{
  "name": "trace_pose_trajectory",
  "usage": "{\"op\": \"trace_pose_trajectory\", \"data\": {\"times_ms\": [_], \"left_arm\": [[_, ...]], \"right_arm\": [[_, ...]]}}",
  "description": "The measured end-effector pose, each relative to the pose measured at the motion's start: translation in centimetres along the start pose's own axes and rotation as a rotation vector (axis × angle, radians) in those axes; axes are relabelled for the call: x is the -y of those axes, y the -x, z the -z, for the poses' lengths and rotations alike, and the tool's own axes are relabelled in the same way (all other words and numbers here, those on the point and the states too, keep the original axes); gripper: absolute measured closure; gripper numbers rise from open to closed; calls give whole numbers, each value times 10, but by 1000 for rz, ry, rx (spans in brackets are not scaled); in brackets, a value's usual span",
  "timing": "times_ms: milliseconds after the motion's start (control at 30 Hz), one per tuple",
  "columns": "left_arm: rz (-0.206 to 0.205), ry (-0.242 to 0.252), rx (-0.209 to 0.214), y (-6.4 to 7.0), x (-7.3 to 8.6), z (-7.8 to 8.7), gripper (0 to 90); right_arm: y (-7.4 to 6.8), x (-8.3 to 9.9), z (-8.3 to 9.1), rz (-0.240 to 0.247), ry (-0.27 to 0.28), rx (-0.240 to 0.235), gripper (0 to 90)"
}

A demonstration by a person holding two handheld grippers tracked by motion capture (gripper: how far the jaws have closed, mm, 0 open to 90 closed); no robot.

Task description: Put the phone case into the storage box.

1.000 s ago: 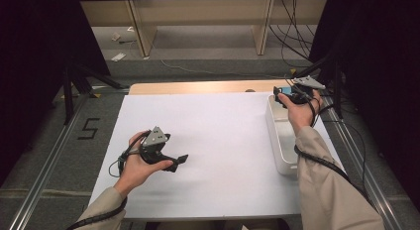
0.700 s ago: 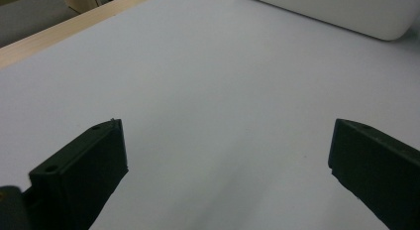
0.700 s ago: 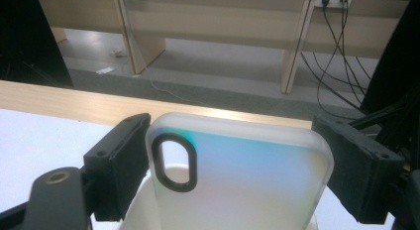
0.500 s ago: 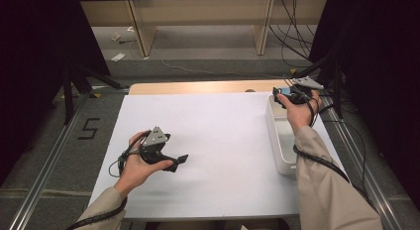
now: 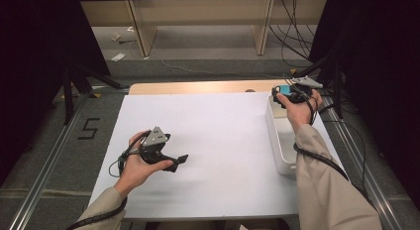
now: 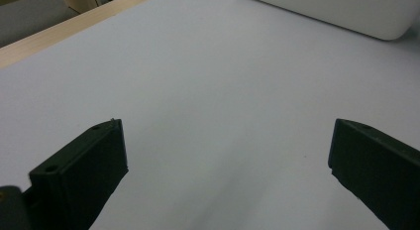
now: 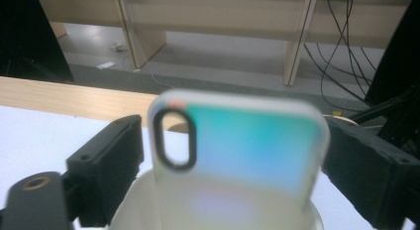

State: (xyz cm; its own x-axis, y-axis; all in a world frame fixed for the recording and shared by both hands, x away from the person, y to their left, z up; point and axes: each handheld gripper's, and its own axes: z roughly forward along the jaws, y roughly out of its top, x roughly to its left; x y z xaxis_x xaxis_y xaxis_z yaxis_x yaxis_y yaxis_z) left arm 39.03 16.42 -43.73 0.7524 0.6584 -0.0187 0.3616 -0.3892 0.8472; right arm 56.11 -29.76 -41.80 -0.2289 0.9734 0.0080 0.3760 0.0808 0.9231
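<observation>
High view: we see the white tub (image 5: 279, 141) at the counter's (image 5: 213, 136) right edge and take it as our landmark. The right gripper (image 5: 289, 94) is held over the tub's far end with a turquoise phone case (image 5: 284, 90) between its fingers. The left gripper (image 5: 174, 161) rests low on the white sheet, well to the left of the tub.

Left gripper view: the left gripper (image 6: 225, 160) has its fingers spread wide with bare white sheet between them; a corner of the tub (image 6: 341, 12) lies far ahead.

Right gripper view: the right gripper (image 7: 233, 160) has its fingers closed against the two sides of the phone case (image 7: 247, 150) (camera cutout at its left), which stands upright just above the tub's (image 7: 130, 205) rounded rim.
</observation>
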Motion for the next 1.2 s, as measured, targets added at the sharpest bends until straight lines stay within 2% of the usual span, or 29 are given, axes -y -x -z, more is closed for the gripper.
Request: {"op": "trace_pose_trajectory", "data": {"times_ms": [133,467,767,1067,1200], "left_arm": [[-1,-1,0,0,0,0,10],[-1,-1,-1,0,0,0,10],[4,4,-4,0,-1,1,10],[7,8,-8,-1,-1,1,11],[8,11,-8,-1,-1,2,12]], "right_arm": [[0,1,-1,-7,-6,-11,55],[0,-2,4,-21,13,-17,47],[1,-4,18,-47,59,-24,99],[0,-4,36,-17,69,-31,114],[-2,-2,44,-7,69,-52,136]]}}
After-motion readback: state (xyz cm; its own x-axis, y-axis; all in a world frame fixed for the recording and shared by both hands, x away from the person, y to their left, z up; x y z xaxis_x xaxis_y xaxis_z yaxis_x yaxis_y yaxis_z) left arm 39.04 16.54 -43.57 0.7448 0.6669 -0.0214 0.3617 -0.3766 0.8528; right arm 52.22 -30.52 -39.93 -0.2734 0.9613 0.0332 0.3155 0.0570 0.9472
